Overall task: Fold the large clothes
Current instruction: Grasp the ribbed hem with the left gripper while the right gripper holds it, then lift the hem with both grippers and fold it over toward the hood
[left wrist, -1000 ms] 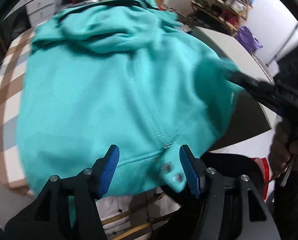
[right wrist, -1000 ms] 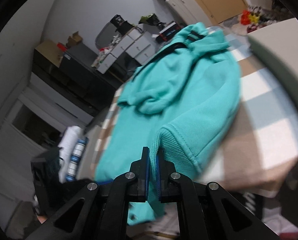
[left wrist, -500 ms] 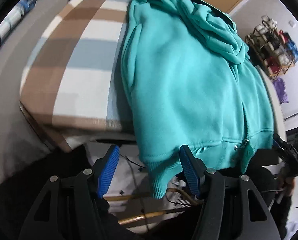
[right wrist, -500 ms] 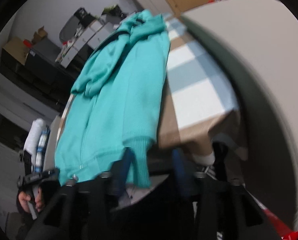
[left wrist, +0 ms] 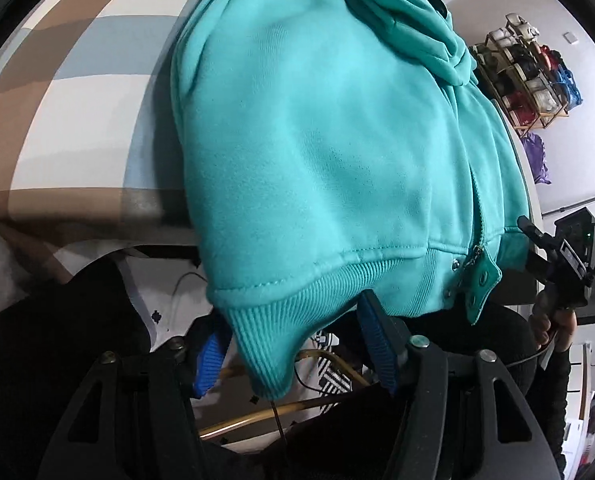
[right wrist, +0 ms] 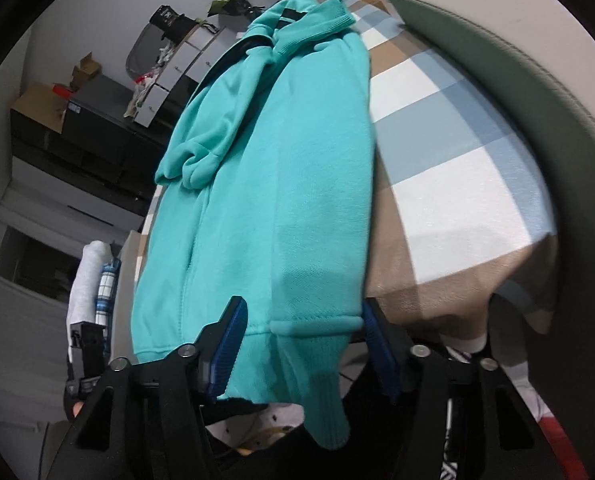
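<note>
The teal hoodie [left wrist: 321, 128] lies lengthwise on the checked cloth [left wrist: 77, 92] of the table, sleeves already folded in so it forms a narrow strip, its ribbed hem [left wrist: 281, 304] hanging over the near edge. Each hem corner dangles between a pair of fingers: the left gripper [left wrist: 289, 346] and the right gripper [right wrist: 303, 350] have just been closing, pads not yet pressing. The crosswise fold seems still to come.
</note>
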`<state>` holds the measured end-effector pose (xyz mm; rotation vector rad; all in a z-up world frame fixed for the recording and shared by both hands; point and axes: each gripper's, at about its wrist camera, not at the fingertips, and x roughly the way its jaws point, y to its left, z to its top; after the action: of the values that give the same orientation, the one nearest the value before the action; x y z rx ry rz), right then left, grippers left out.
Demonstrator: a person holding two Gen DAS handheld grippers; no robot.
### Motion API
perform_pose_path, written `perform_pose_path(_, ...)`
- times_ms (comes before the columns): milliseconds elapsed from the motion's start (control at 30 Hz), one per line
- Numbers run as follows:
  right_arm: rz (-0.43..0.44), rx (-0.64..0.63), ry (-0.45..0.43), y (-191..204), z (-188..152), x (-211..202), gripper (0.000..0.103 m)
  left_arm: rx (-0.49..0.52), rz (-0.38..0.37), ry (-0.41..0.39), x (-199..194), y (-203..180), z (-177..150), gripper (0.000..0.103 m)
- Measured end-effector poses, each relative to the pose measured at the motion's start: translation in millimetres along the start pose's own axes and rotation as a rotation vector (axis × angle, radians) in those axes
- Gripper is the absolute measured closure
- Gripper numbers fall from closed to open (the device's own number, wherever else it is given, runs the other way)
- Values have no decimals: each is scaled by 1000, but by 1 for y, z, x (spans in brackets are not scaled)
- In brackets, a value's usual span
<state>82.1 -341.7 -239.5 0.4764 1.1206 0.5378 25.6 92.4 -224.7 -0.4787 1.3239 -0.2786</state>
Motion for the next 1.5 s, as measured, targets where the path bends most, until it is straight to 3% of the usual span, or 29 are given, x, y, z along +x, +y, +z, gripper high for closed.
perform_pose_path(33, -10, 6, -12, 0, 1, -1, 68, 2, -19, -1, -1, 0, -1, 78)
perform_pose_path(67, -26, 21, -30, -2, 1, -3, 84, 9, -25, 3, 2, -4, 0, 83)
perform_pose_path(167, -23, 33, -51, -5, -1, -8, 92, 34, -39, -33, -9, -9, -2, 96)
perform_pose_path(267, -56, -9, -86, 1, -5, -16, 94, 52, -18, -71, -17, -13, -5, 98)
perform_pose_path(433, -97, -49, -93, 5, -9, -21, 94, 195, 198, -158, -9, -36, -7, 98)
perform_pose_path(567, -110, -40, -82, 3, -8, -18, 94, 160, 225, -157, 2, -34, 0, 97)
perform_pose_path(767, -127, -44, -76, 4, -8, -16, 94, 88, 203, -107, 20, -19, 12, 83)
perform_pose_path(933, -146, -37, -78, 4, -8, -11, 93, 60, 135, -82, 28, -12, 17, 52)
perform_pose_path(1067, -154, -21, -71, 2, -8, -8, 93, 52, 112, -107, 29, -9, 18, 34)
perform_pose_path(1100, -155, -17, -70, 2, -7, -8, 93, 43, 114, -112, 26, -8, 14, 24)
perform_pose_path(1300, -180, -23, -65, 5, -8, -4, 92, 56, 67, -174, 11, -1, 11, 21)
perform_pose_path(1500, -183, -23, -63, 5, -8, -3, 91, -84, 55, -204, 6, 28, 18, 22)
